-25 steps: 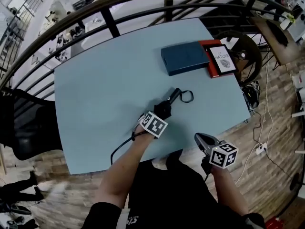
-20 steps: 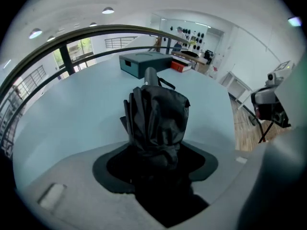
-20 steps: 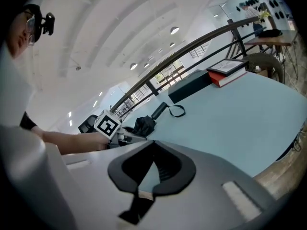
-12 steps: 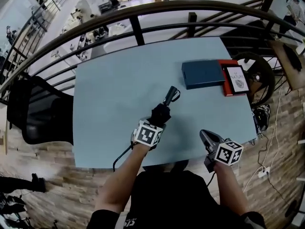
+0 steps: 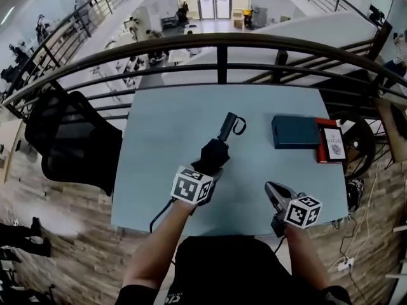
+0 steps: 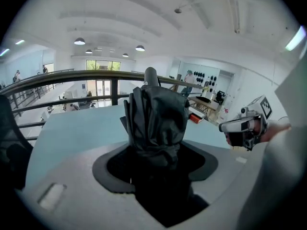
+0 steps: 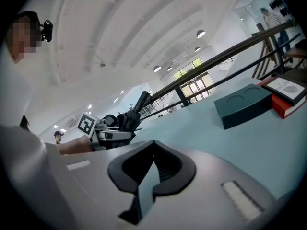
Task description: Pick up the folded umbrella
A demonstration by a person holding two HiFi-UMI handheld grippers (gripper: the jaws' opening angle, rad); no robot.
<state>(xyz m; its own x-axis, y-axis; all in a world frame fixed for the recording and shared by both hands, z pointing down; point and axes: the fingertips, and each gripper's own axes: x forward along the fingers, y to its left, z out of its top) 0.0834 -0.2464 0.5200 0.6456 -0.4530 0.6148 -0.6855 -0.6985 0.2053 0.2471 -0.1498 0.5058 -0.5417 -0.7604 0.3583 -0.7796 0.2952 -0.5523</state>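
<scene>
The folded black umbrella (image 5: 217,150) is in my left gripper (image 5: 206,165), which is shut on its bunched fabric end. Its handle and wrist loop (image 5: 229,124) point away from me over the pale blue table (image 5: 165,119). In the left gripper view the umbrella (image 6: 156,123) rises straight out from between the jaws of that gripper (image 6: 156,163). My right gripper (image 5: 271,189) hovers at the table's near right edge with nothing in it. In the right gripper view its jaws (image 7: 153,143) meet at the tips, and the umbrella (image 7: 128,120) shows to the left.
A dark blue box (image 5: 296,132) and a red book (image 5: 332,146) lie at the table's right side. A black chair (image 5: 70,138) stands to the left. A dark railing (image 5: 219,43) runs behind the table's far edge.
The left gripper has come up with the umbrella, which lay on the table before. The right gripper has also moved forward, and the head view has swung round.
</scene>
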